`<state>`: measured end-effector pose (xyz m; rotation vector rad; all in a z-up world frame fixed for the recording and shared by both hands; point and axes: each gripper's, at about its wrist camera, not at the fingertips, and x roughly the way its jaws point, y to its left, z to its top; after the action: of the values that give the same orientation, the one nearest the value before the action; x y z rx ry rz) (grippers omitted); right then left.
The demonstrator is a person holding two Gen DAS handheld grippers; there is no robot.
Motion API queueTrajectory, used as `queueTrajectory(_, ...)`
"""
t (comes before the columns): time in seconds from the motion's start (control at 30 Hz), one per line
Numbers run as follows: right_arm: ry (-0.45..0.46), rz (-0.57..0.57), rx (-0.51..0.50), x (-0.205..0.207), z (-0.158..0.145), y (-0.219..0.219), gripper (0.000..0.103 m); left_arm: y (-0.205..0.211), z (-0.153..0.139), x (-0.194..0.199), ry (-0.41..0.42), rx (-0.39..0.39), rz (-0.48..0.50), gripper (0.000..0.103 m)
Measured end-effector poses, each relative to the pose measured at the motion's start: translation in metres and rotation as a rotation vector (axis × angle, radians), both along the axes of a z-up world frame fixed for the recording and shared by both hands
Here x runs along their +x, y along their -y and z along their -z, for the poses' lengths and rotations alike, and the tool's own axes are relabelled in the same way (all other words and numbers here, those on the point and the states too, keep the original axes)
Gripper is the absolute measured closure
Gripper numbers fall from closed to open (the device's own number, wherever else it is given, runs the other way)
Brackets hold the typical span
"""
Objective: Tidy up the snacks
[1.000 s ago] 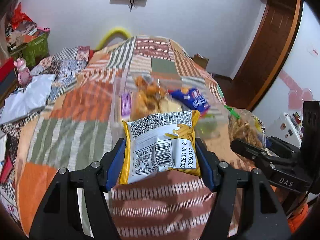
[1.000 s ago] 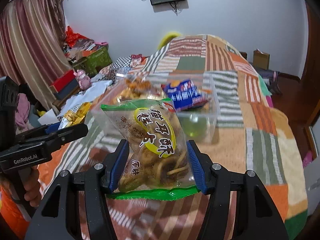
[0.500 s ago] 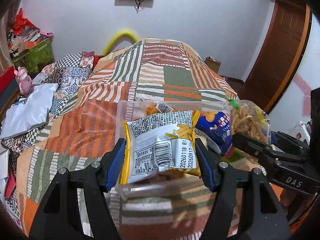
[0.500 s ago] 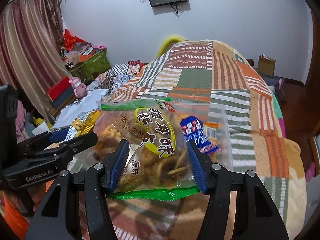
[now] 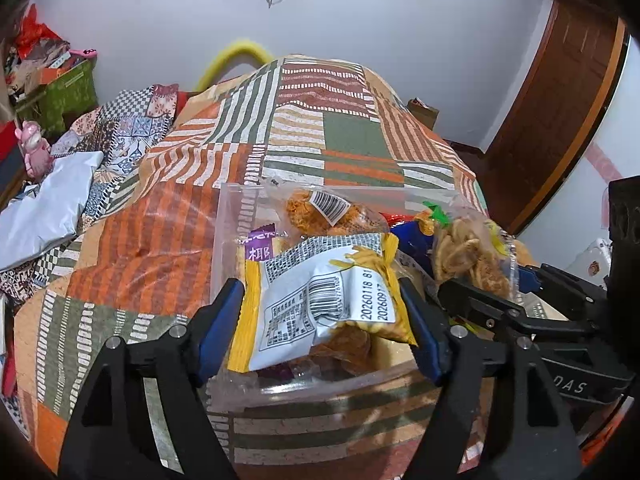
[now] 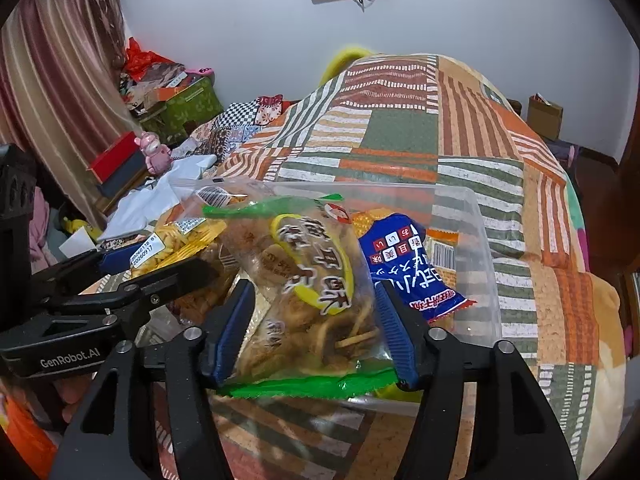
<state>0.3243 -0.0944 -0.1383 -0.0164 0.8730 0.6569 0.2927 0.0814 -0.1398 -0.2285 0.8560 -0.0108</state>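
My left gripper (image 5: pixel 322 298) is shut on a yellow and silver chip packet (image 5: pixel 320 300) and holds it over the near edge of a clear plastic bin (image 5: pixel 228 216) on the quilted bed. My right gripper (image 6: pixel 314 308) is shut on a clear bag of fried twists with green edges (image 6: pixel 304 280), also over the bin (image 6: pixel 486 248). The bin holds a blue packet (image 6: pixel 408 264), a purple packet (image 5: pixel 260 246) and orange snack bags (image 5: pixel 320 208). The right gripper (image 5: pixel 476 280) shows beside the left one in the left wrist view. The left gripper (image 6: pixel 160 260) shows in the right wrist view.
The patchwork quilt (image 5: pixel 320 140) covers the bed around the bin. White cloth (image 5: pixel 44 200) and a pink toy (image 5: pixel 34 148) lie at the left. A green box (image 6: pixel 188 100) and curtain (image 6: pixel 60 80) stand at the far left. A wooden door (image 5: pixel 560 100) is at the right.
Both grippers have moved forward with their snack bags, from in front of the bin to over its near edge. The bin now looks much closer.
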Motion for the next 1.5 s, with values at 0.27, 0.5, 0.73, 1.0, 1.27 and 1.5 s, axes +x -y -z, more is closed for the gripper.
queueTrajectory(0.27,0.060,0.005,0.010,-0.017,-0.025,0.009,0.031,0.000,-0.026,-0.024,0.050,-0.010,0.000,0.025)
queueTrajectory(0.5,0.161,0.028,0.036,-0.051,-0.067,0.028,0.031,0.012,-0.081,-0.072,0.186,0.017,0.007,0.025)
queueTrajectory(0.73,0.277,0.051,0.110,-0.103,-0.115,0.056,0.031,0.028,-0.135,-0.137,0.345,0.057,0.009,0.025)
queueTrajectory(1.0,0.362,0.075,0.177,-0.153,-0.143,0.079,0.018,0.046,-0.166,-0.197,0.469,0.124,0.002,0.010)
queueTrajectory(1.27,0.410,0.085,0.183,-0.171,-0.144,0.083,0.008,0.054,-0.168,-0.219,0.499,0.140,-0.012,0.004)
queueTrajectory(1.5,0.445,0.098,0.174,-0.182,-0.142,0.087,0.005,0.055,-0.168,-0.226,0.506,0.132,0.000,0.004)
